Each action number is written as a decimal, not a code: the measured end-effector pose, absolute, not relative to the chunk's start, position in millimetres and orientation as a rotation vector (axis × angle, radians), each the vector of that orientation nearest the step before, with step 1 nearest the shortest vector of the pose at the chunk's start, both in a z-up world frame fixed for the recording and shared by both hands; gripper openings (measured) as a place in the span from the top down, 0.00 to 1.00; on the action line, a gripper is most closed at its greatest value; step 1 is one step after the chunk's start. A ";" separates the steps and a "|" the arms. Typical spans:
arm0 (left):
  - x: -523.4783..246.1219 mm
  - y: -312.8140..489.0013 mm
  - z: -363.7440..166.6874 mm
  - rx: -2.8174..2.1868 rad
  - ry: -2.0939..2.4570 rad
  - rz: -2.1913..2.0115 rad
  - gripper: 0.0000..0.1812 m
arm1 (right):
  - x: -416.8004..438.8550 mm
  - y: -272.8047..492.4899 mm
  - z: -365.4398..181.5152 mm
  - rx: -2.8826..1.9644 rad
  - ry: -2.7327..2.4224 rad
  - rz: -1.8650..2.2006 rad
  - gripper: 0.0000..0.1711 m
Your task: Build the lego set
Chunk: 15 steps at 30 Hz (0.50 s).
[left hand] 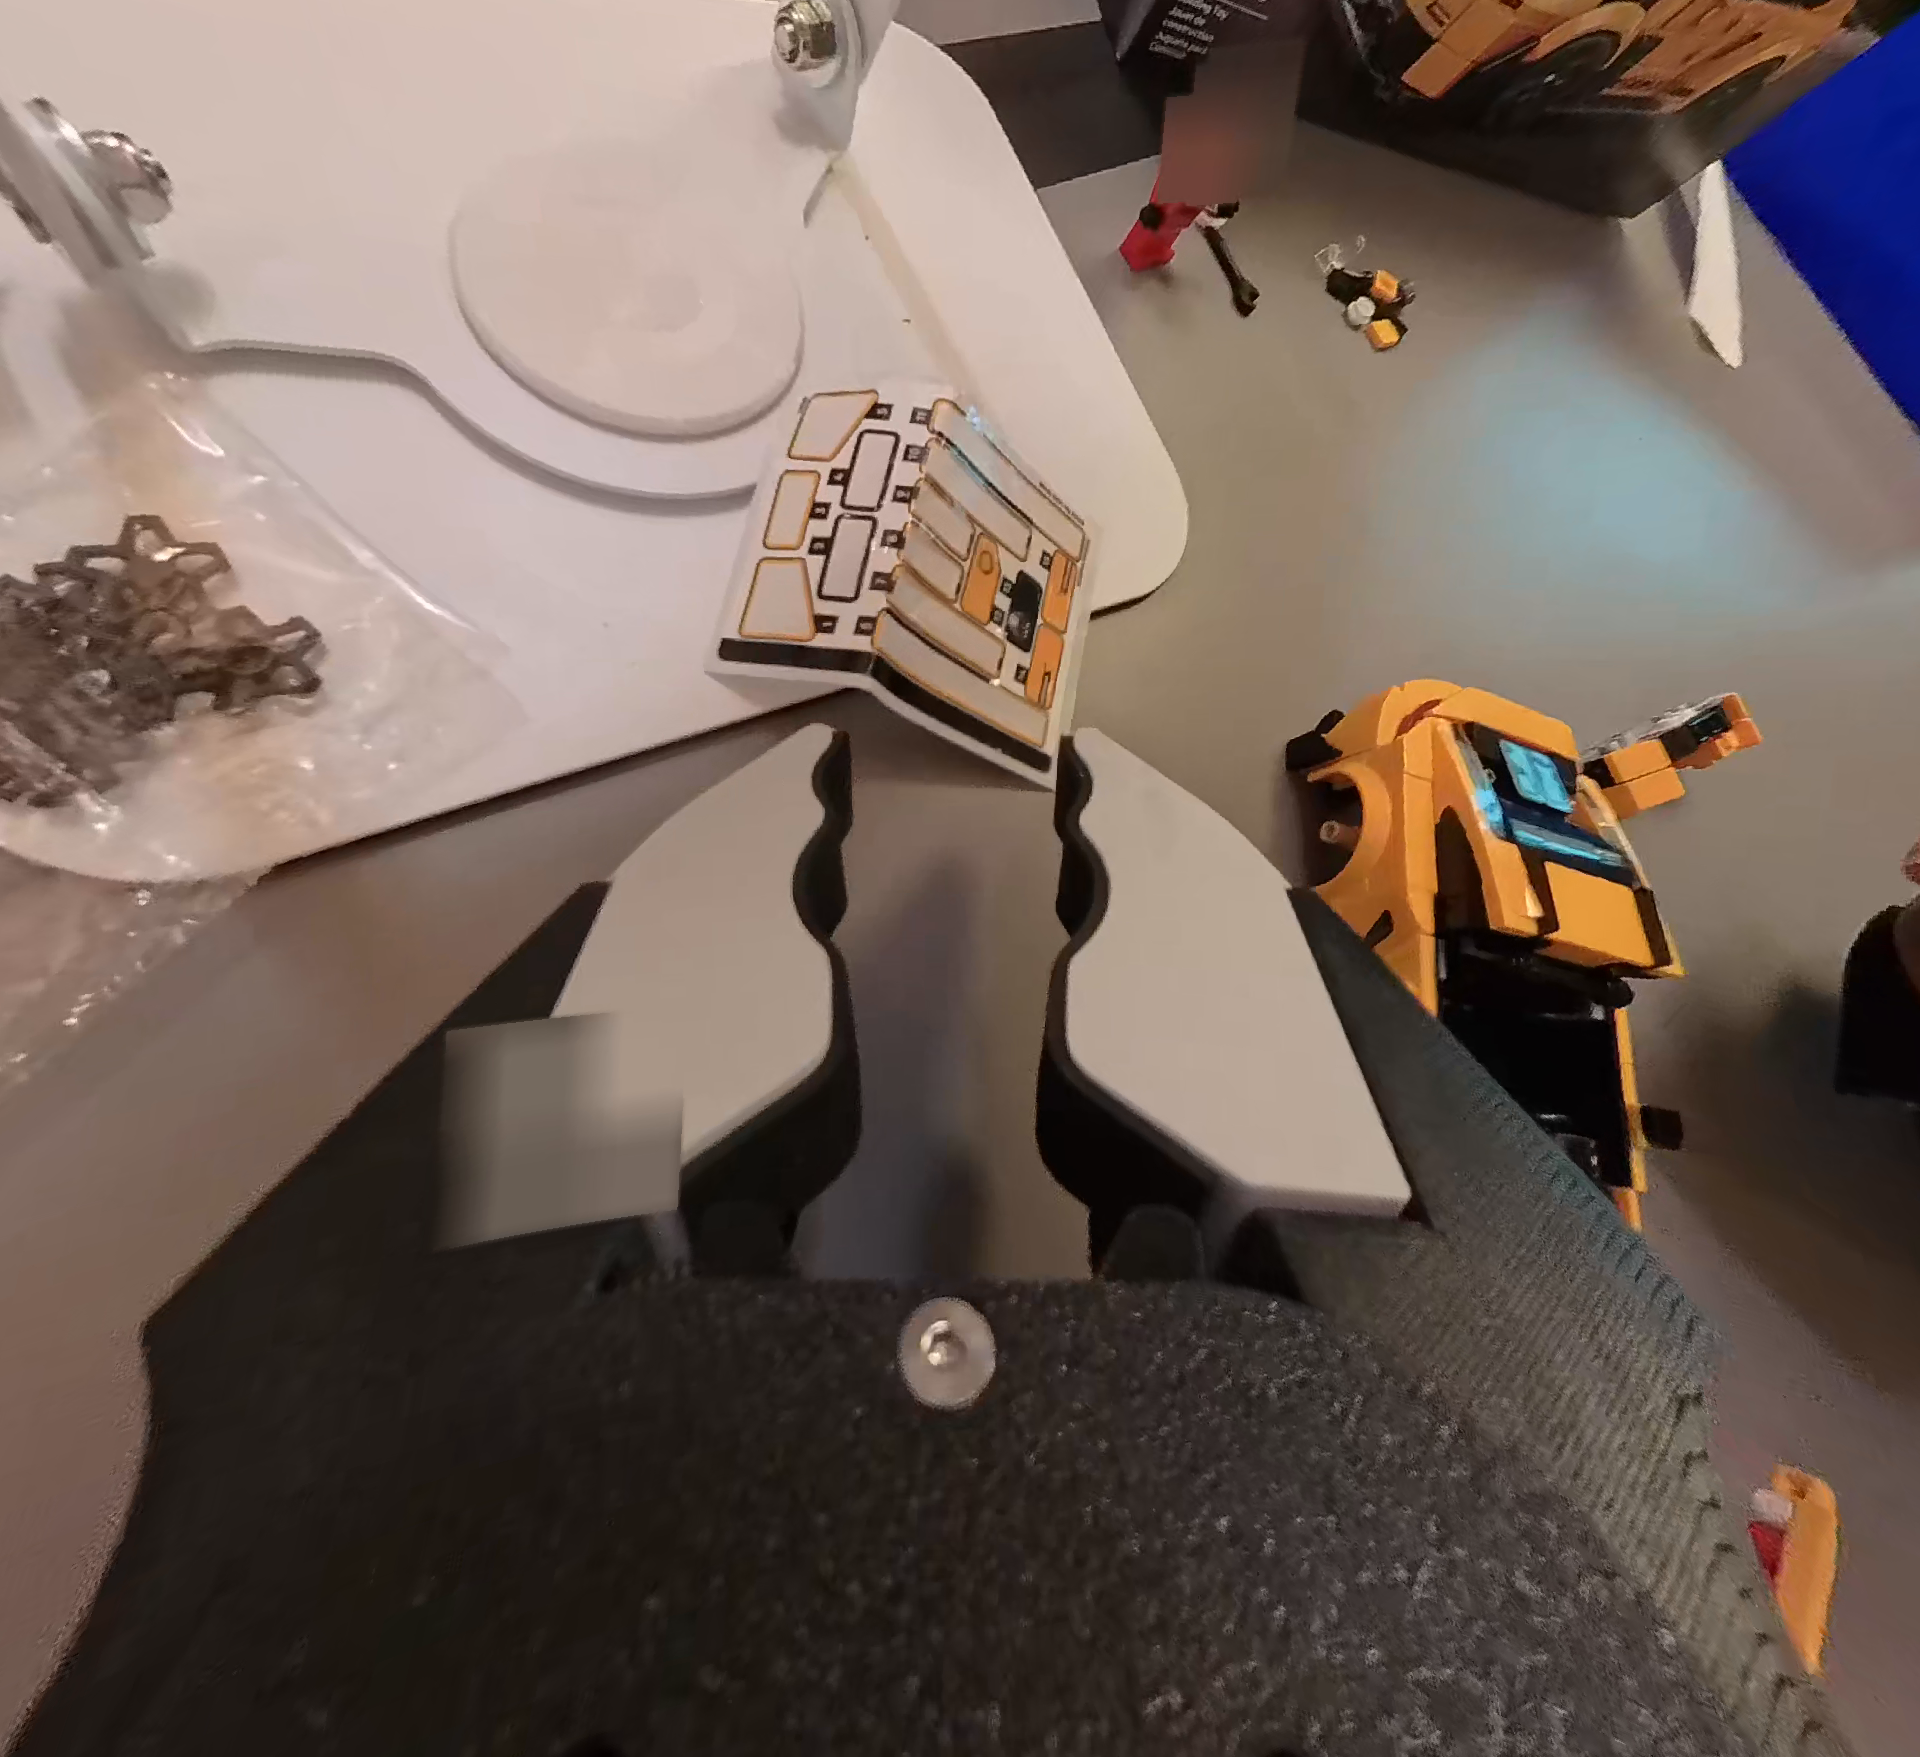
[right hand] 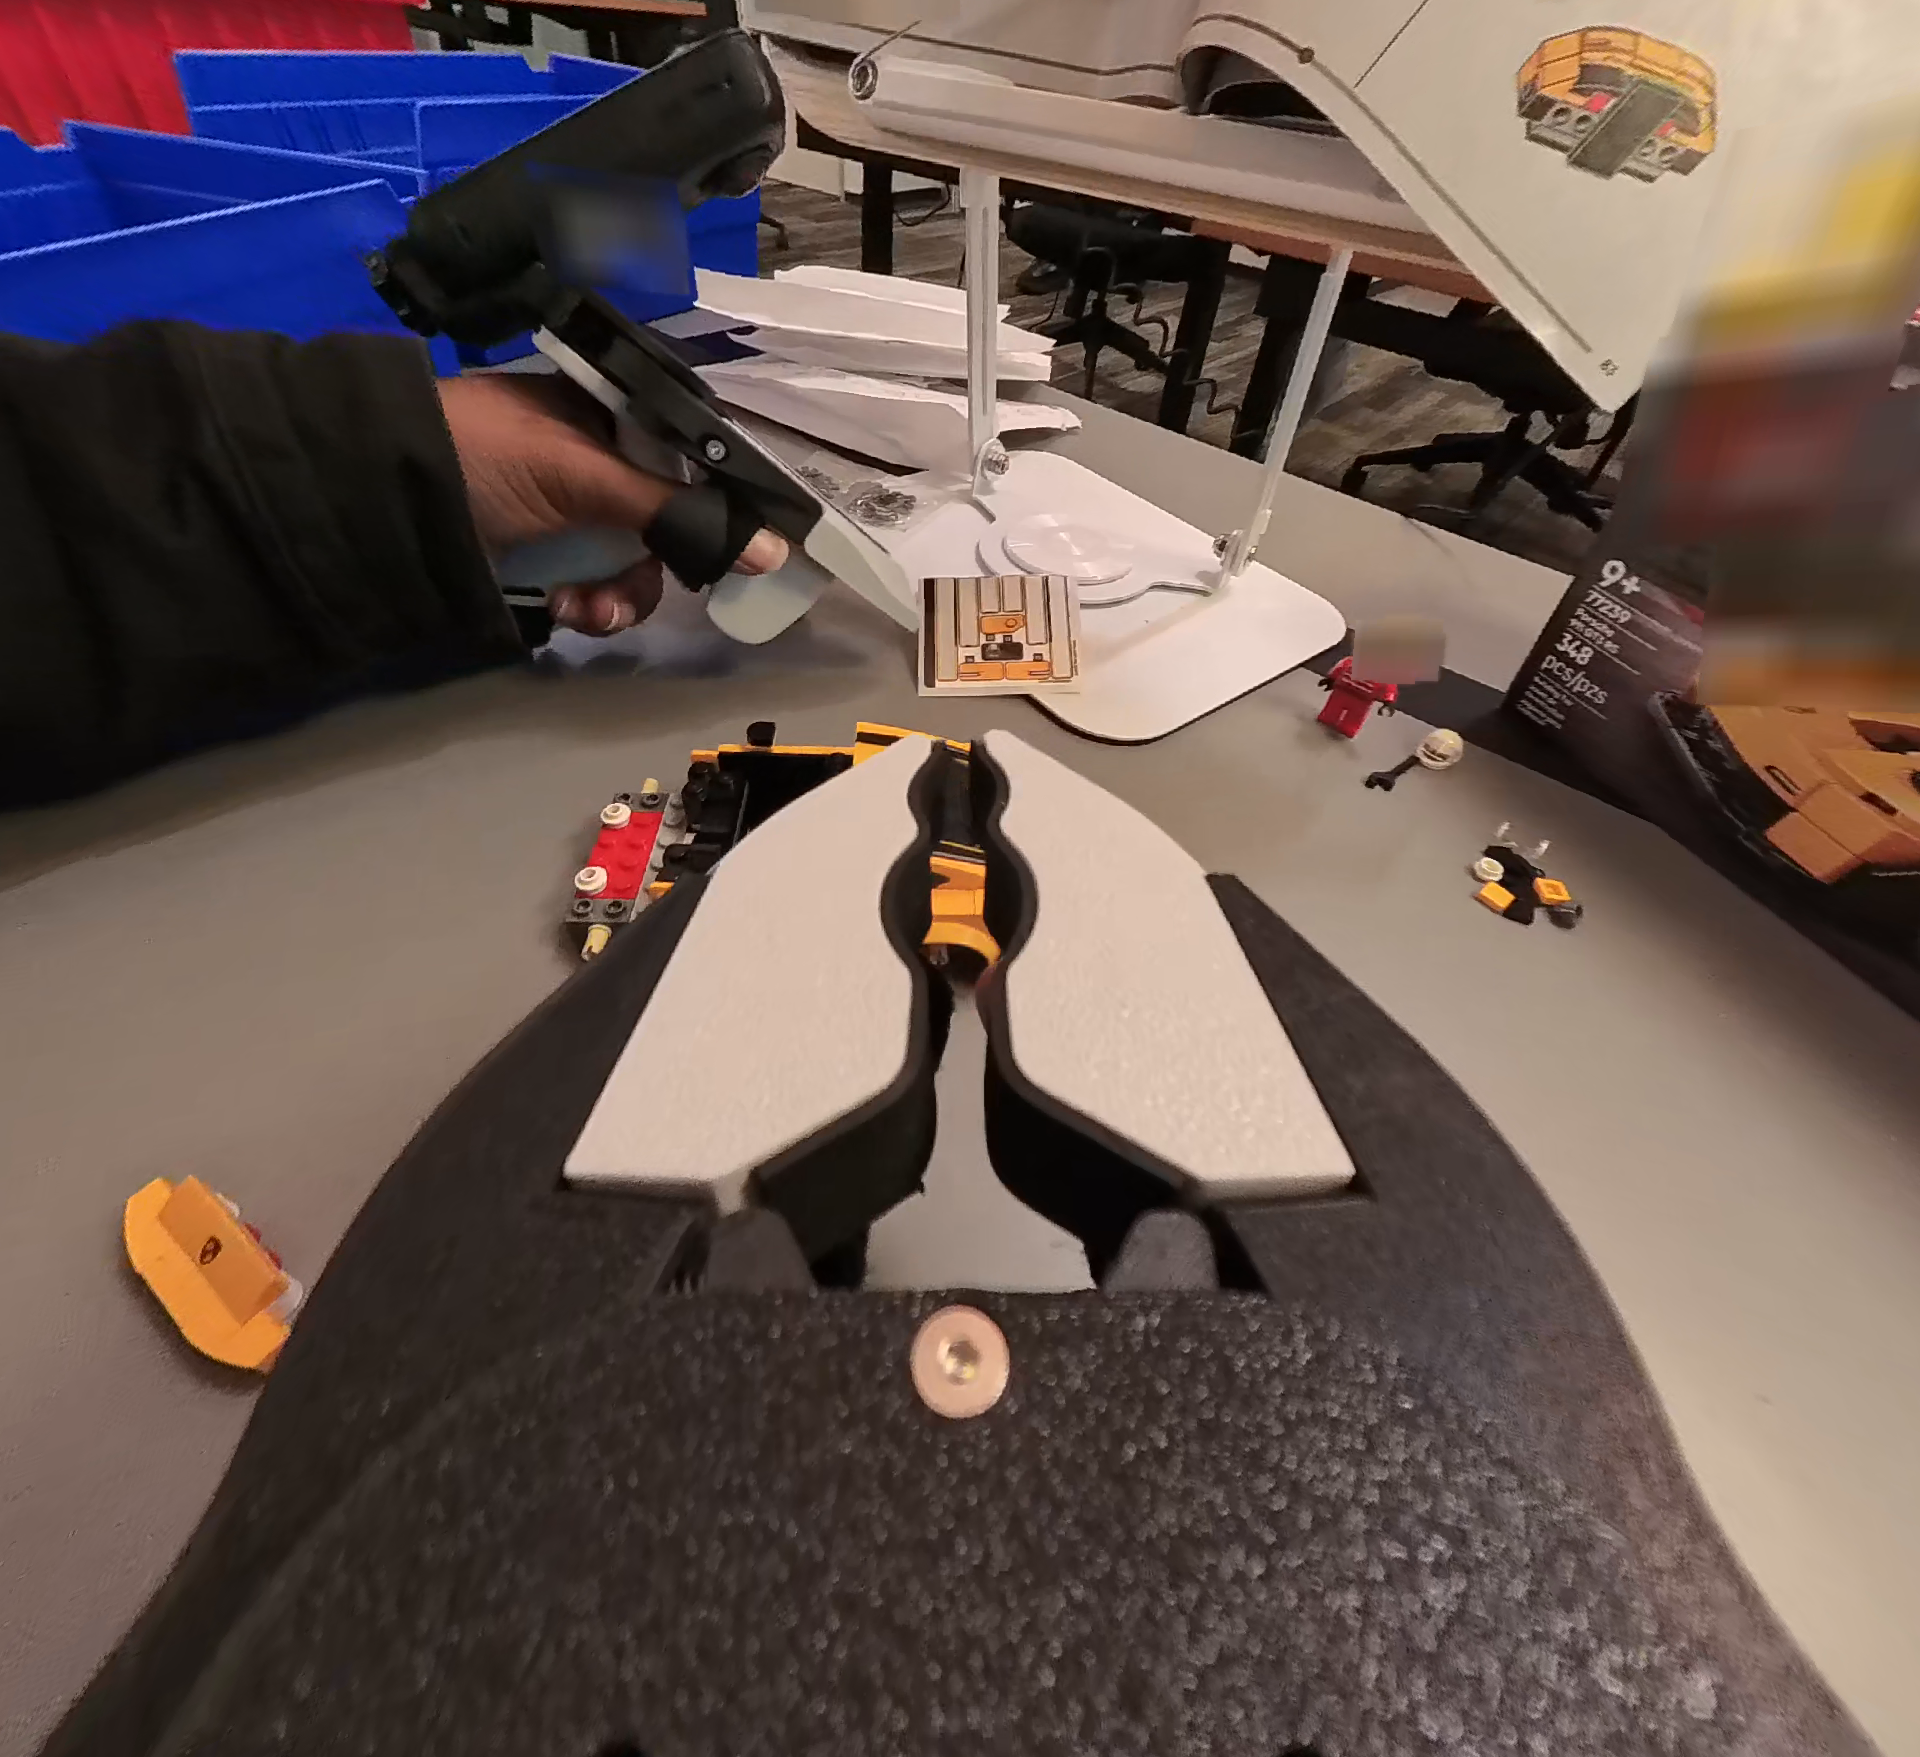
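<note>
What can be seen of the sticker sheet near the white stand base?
The sticker sheet is a small, glossy white rectangle printed with orange- and black-outlined shapes; several look pale or blank, a few are solid orange. It is creased down the middle, so it lies tented rather than flat. It rests partly on the corner of the white stand base and partly over the grey table, just ahead of the open left gripper, whose fingers do not touch it.

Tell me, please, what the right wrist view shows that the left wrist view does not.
Only the right wrist view shows the open instruction booklet on the stand, the blue bins, and the right gripper shut on the car model. Only the left wrist view shows the left gripper as open. Both share the sticker sheet, stand base and red minifigure.
</note>
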State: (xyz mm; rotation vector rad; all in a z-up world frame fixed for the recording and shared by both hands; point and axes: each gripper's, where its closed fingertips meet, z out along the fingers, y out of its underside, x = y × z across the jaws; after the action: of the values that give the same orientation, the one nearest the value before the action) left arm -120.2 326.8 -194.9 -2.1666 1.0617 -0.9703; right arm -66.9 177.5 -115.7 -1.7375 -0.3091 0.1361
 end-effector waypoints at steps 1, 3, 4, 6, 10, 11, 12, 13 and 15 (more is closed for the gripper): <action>-117.7 325.6 -194.1 -2.168 1.048 -0.997 0.80 | -67.3 177.6 -116.1 -1.739 -0.310 0.138 0.98; -112.9 324.9 -193.0 -2.178 1.013 -1.041 0.81 | -67.8 178.0 -117.4 -1.745 -0.312 0.139 0.98; -111.3 326.4 -192.6 -2.183 0.994 -1.050 0.81 | -68.0 178.2 -118.0 -1.748 -0.313 0.139 0.98; -109.0 329.1 -192.6 -2.190 0.975 -1.062 0.83 | -68.0 178.5 -118.5 -1.750 -0.315 0.136 0.98; -104.9 334.6 -194.2 -2.198 0.970 -1.057 0.88 | -68.2 178.8 -119.6 -1.757 -0.313 0.144 0.98; -104.1 335.7 -195.3 -2.197 0.981 -1.046 0.91 | -68.2 178.8 -119.7 -1.757 -0.312 0.146 0.98; -103.3 336.6 -196.2 -2.196 0.992 -1.034 0.93 | -68.4 178.9 -119.8 -1.758 -0.312 0.149 0.98; -102.6 337.4 -197.0 -2.195 1.005 -1.020 0.95 | -68.7 179.0 -120.2 -1.760 -0.311 0.152 0.98; -101.2 338.8 -198.8 -2.192 1.028 -0.993 0.99 | -69.1 179.1 -121.0 -1.764 -0.311 0.159 0.98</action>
State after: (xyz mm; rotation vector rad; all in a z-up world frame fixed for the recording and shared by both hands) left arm -101.2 338.8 -198.8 -2.1918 1.0277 -0.9929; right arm -69.1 179.1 -121.0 -1.7645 -0.3106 0.1592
